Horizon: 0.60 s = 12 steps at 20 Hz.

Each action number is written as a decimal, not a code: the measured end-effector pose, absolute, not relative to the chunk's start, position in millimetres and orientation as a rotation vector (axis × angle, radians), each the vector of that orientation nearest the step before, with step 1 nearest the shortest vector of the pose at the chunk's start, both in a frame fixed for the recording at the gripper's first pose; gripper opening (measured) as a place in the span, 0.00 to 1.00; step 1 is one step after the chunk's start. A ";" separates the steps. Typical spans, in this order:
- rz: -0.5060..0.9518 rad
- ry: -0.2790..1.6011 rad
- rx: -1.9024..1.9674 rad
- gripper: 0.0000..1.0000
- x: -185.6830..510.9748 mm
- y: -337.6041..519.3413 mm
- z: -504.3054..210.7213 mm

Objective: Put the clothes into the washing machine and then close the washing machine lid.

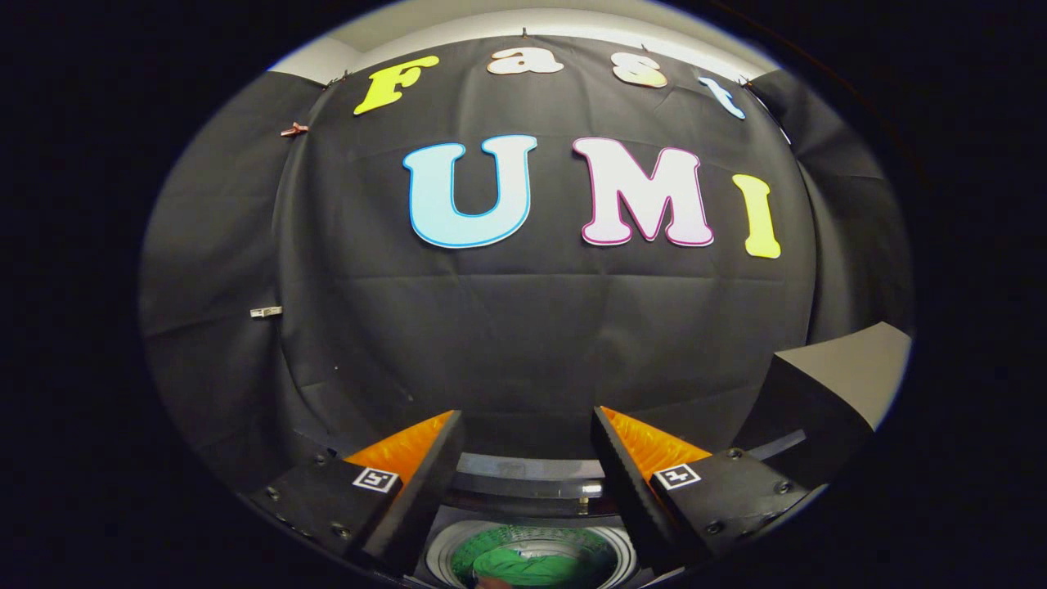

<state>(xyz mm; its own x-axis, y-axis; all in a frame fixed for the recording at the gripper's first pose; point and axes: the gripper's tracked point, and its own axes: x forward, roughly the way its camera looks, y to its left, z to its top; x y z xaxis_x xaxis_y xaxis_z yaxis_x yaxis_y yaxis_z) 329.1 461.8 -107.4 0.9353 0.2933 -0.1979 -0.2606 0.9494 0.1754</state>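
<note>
looking down past the gripper (527,478) at the washing machine (532,491).
the two fingers are spread wide apart and hold nothing. between them, down low, the round drum (536,556) is uncovered, and the green clothes (523,566) lie inside it. the black booth wall (532,327) stands beyond the fingers.

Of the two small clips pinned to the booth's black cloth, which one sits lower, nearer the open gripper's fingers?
The pale clip on the cloth's seam is the lower one, closer to the open gripper. The reddish clip sits far higher up the same seam.
</note>
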 end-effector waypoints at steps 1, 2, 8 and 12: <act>0.280 0.225 0.148 0.97 323.7 460.3 -109.4; 0.276 0.227 0.151 0.97 318.6 459.7 -112.2; 0.245 0.251 0.176 0.97 284.9 454.0 -139.7; 0.236 0.233 0.134 0.97 270.6 448.7 -146.8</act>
